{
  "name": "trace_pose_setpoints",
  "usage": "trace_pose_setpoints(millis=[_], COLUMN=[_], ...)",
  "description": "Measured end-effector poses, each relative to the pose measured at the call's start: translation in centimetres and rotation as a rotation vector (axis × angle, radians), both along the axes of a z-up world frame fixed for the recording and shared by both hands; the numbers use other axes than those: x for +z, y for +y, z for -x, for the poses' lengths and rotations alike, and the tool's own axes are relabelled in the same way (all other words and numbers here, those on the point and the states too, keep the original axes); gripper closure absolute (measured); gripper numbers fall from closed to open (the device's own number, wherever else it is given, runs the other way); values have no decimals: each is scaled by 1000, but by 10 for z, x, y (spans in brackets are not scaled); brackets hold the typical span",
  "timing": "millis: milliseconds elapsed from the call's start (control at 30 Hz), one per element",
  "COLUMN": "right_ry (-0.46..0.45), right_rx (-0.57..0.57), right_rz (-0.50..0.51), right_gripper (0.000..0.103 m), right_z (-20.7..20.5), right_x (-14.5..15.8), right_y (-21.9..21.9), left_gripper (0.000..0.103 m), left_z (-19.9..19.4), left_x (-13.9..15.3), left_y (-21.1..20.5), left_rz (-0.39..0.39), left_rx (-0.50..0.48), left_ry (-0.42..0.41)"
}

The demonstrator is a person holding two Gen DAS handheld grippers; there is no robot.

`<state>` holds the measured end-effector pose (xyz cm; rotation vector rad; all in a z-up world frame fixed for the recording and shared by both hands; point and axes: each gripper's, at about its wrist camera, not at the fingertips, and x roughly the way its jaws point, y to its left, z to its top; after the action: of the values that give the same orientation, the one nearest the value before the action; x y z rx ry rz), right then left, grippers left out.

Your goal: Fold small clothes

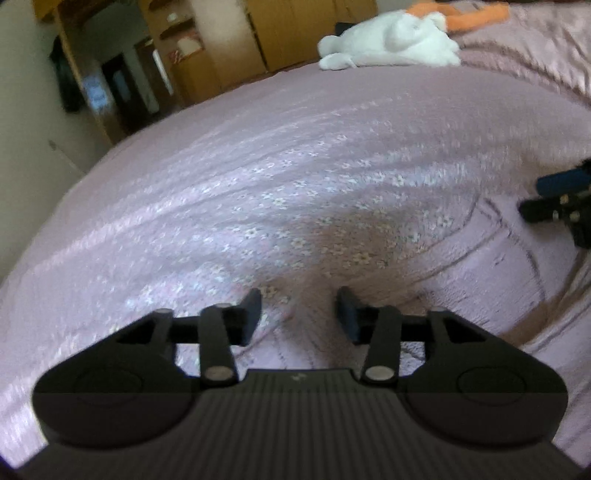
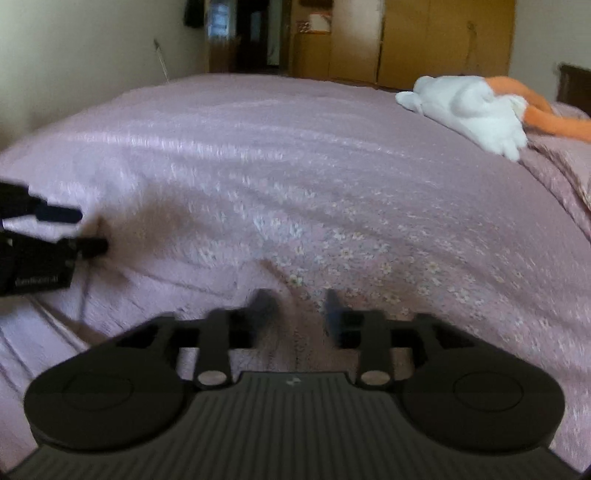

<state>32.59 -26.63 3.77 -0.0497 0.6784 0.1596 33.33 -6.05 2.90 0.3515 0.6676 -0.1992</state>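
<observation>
Pink floral cloth (image 1: pixel 325 236) lies spread on the bed (image 1: pixel 110 229), same pale pink as the bedspread, so its edges are hard to trace; a seam or hem line curves at about 3 o'clock in the left wrist view, near the right gripper. Both views are blurred.

Left gripper (image 1: pixel 299 314) hangs low over the cloth, fingers (image 1: pixel 251 314) spread apart with a clear gap, nothing between them. Fabric shows through the gap. In the right wrist view the left gripper (image 2: pixel 79 229) pokes in from 9 o'clock, tips just above or on the cloth; contact cannot be told.

Right gripper (image 2: pixel 295 314) sits low over the flowered patch, fingers (image 2: pixel 334 314) apart too, a narrower gap, empty. Whether the tips touch the fabric is unclear because of blur. In the left wrist view the right gripper (image 1: pixel 554 199) enters from 3 o'clock, well apart from the left one.

Cloth in the right wrist view (image 2: pixel 351 258) runs from the fingers out toward 2 o'clock, with creases at 9 o'clock beside the left gripper.

White plush toy (image 1: pixel 391 40) lies at the far end of the bed at 1 o'clock, touching an orange plush (image 1: pixel 472 14) behind it. Both are well apart from the grippers.

Wooden wardrobe (image 2: pixel 443 37) stands past the bed at 12 o'clock, a dark doorway (image 2: pixel 255 33) to its left.
</observation>
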Motion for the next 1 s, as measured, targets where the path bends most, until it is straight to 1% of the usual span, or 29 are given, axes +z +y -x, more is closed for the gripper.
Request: trace_pose_setpoints(millis=[33, 100, 167, 267, 400, 500, 667, 800, 900, 1000], right_ry=[-16, -35, -33, -47, -37, -20, 24, 70, 110, 171], right_rx=[1, -6, -17, -5, 20, 41, 62, 58, 41, 27], right_rz=[-26, -54, -69, -82, -82, -85, -94, -127, -119, -134], right_gripper=[40, 39, 39, 39, 38, 37, 33, 33, 33, 33], right_z=[7, 22, 41, 74, 131, 173, 243, 291, 324, 350], right_x=[6, 22, 36, 58, 82, 93, 92, 81, 71, 57], right_y=[-3, -5, -7, -9, -10, -12, -10, -8, -5, 0], left_gripper=[51, 51, 51, 51, 51, 51, 51, 51, 51, 51], left_z=[5, 13, 24, 49, 99, 140, 205, 252, 282, 303], left_x=[5, 17, 28, 49, 76, 84, 81, 72, 65, 58], left_y=[4, 11, 18, 29, 48, 62, 83, 95, 96, 94], left_rz=[18, 29, 42, 51, 60, 86, 133, 201, 214, 226], left_rx=[7, 35, 50, 65, 68, 66, 93, 107, 132, 143], left_ry=[4, 24, 51, 61, 60, 85, 141, 190, 200, 218])
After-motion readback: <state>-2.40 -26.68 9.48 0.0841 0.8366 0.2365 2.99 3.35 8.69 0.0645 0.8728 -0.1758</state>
